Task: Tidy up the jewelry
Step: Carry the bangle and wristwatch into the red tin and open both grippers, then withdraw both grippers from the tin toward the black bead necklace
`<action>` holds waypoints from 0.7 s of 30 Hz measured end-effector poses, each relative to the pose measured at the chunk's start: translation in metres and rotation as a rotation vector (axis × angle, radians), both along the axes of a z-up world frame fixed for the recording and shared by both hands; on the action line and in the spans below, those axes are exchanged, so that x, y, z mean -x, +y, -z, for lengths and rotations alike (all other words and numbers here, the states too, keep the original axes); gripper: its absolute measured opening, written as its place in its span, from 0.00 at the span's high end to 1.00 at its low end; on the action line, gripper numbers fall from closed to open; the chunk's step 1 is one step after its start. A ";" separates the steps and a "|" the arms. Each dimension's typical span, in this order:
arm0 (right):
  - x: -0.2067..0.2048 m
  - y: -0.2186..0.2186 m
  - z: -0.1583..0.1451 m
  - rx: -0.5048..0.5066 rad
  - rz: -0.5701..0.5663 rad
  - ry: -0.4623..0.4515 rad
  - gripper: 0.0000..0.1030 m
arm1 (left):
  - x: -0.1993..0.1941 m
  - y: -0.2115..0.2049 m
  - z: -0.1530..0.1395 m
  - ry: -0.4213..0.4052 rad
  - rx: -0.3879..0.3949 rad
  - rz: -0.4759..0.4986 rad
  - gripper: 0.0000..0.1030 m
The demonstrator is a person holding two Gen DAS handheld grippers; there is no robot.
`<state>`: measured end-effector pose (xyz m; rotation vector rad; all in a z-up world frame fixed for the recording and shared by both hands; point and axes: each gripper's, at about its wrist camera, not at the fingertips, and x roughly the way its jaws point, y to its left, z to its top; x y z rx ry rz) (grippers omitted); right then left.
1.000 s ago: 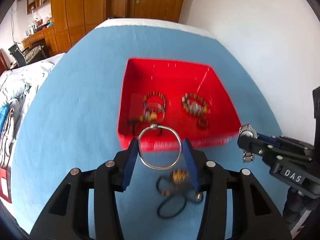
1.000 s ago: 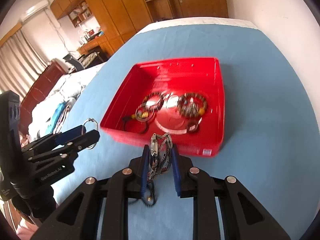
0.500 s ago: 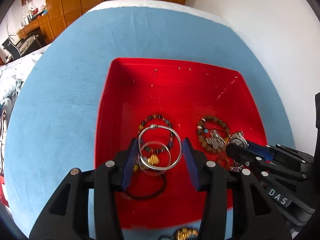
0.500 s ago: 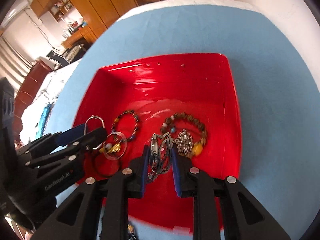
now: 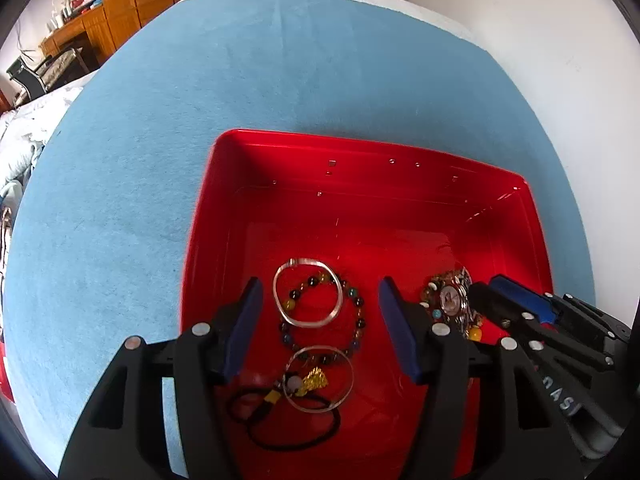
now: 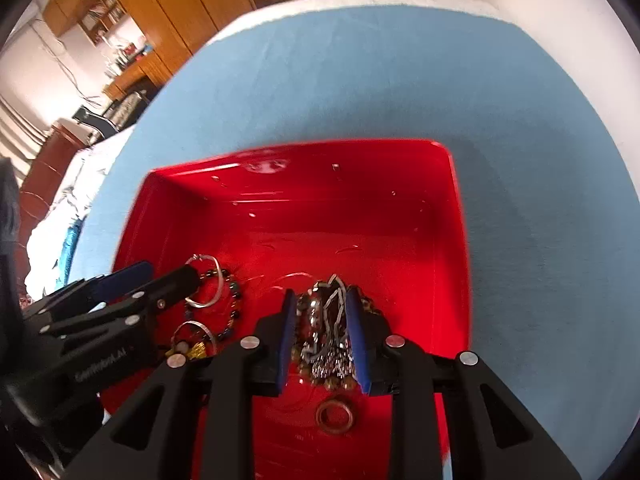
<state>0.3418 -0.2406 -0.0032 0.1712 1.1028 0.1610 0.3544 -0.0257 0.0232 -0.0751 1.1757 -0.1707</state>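
A red tray [image 5: 400, 168] [image 6: 304, 160] sits on the blue cloth. My left gripper [image 5: 320, 312] is open over the tray; the silver bangle [image 5: 307, 298] lies loose on a dark beaded bracelet [image 5: 358, 322], clear of both pads. A second thin ring with a gold charm [image 5: 316, 380] and a black cord [image 5: 296, 436] lie below. My right gripper [image 6: 322, 328] hangs low in the tray, its pads slightly apart around a silver chain watch [image 6: 328, 336] that rests on a brown beaded bracelet; it also shows in the left wrist view [image 5: 450, 300].
A small brown ring [image 6: 335, 416] lies on the tray floor near my right gripper. The blue cloth [image 5: 160, 160] surrounds the tray; a white wall stands at right, wooden cabinets [image 6: 192, 8] and a bed at the back left.
Both grippers moved forward and down over the tray. My left gripper opened and dropped the silver bangle onto the beaded bracelet. My right gripper's pads widened around the lowered watch.
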 end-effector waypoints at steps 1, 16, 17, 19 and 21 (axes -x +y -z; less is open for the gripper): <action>0.007 -0.002 -0.005 -0.009 -0.004 -0.018 0.74 | 0.006 0.003 -0.004 -0.010 0.003 0.000 0.42; 0.142 0.018 -0.031 -0.066 -0.170 -0.115 0.74 | 0.136 0.046 -0.043 -0.125 -0.006 0.027 0.33; 0.149 0.020 -0.030 -0.068 -0.180 -0.111 0.74 | 0.140 0.047 -0.040 -0.119 -0.005 0.029 0.33; 0.159 0.025 -0.025 -0.066 -0.198 -0.097 0.74 | 0.155 0.055 -0.035 -0.105 -0.008 0.036 0.33; 0.168 0.030 -0.017 -0.070 -0.215 -0.078 0.75 | 0.164 0.056 -0.026 -0.092 -0.004 0.043 0.31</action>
